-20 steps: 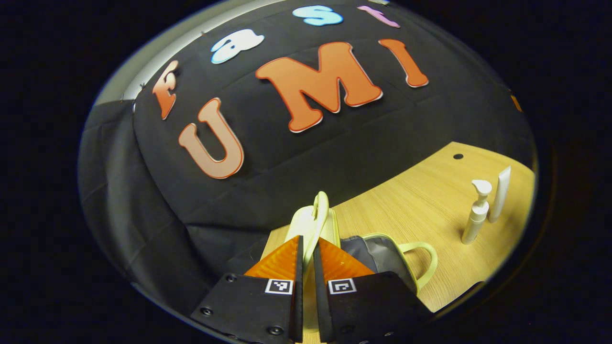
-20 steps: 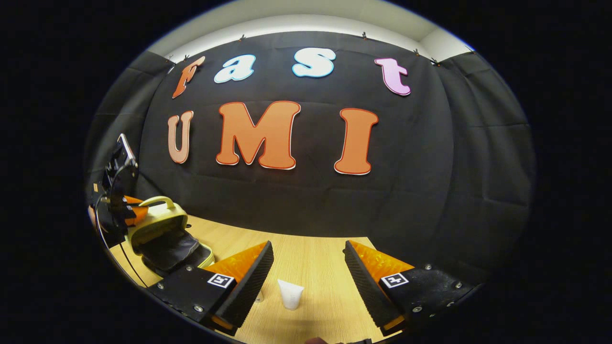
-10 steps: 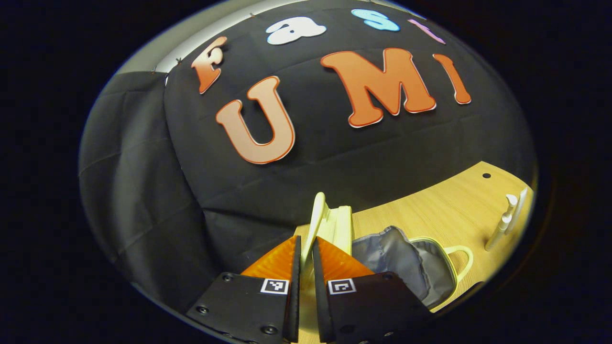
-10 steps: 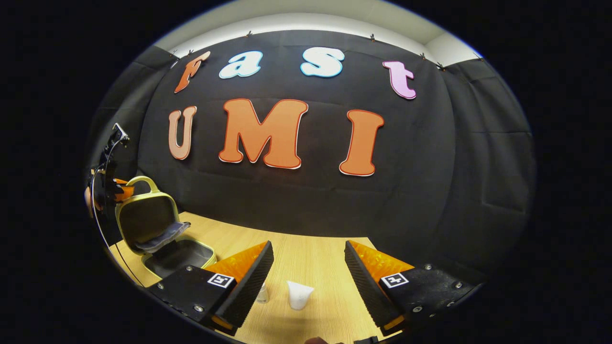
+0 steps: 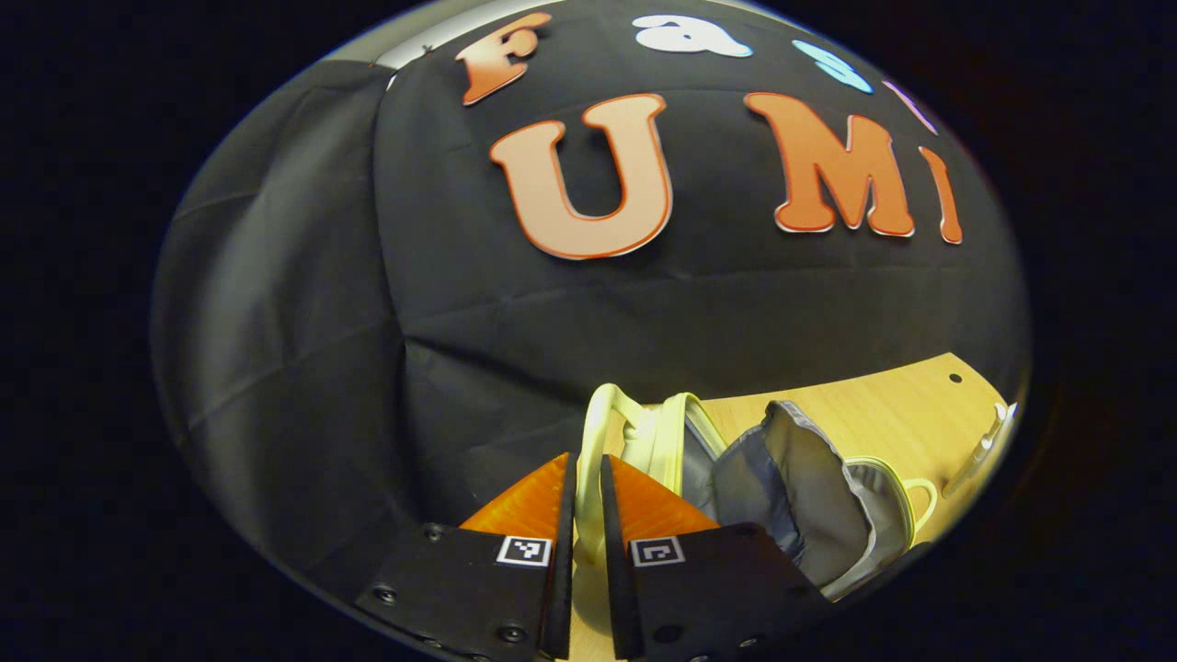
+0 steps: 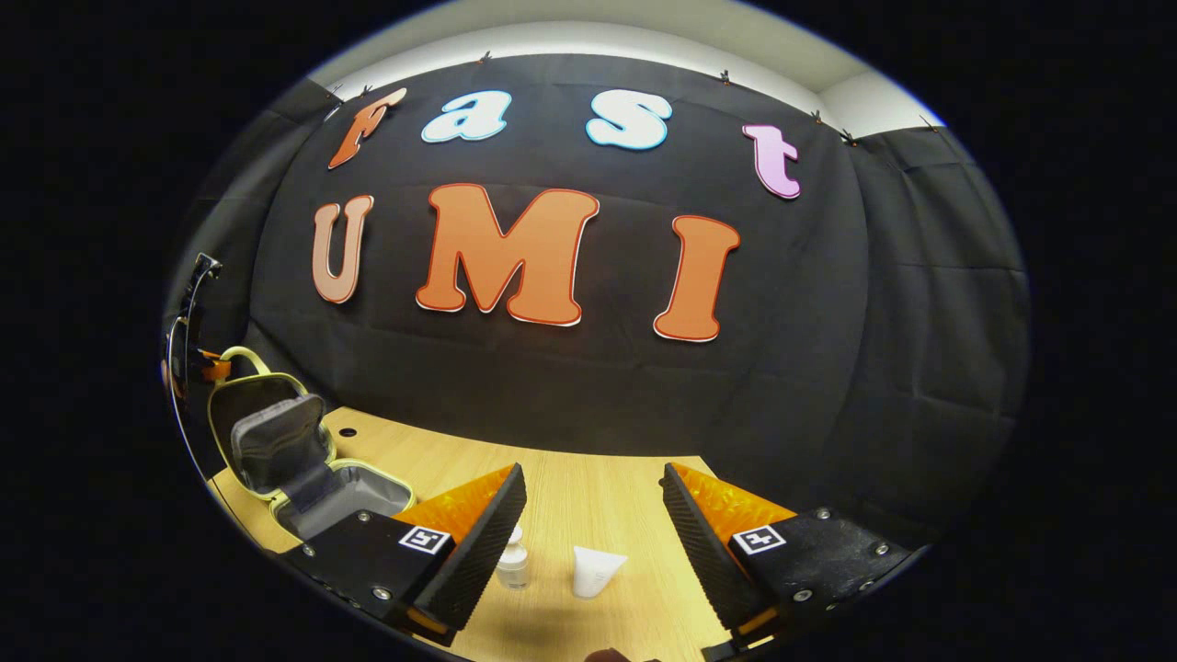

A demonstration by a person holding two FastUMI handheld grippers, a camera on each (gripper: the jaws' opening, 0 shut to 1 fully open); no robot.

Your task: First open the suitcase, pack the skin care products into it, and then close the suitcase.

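Left gripper (image 5: 588,478) clamping lid handle (image 5: 596,432), suitcase (image 6: 303,460) open

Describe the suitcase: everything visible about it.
The suitcase is a small pale yellow hard-shell case lined in grey fabric. It stands open at the left end of the wooden table: the base lies flat with its cavity up, the lid is raised about upright, and a loose grey inner flap hangs from it. The left gripper is shut on the lid's handle. A second handle loop juts from the base.
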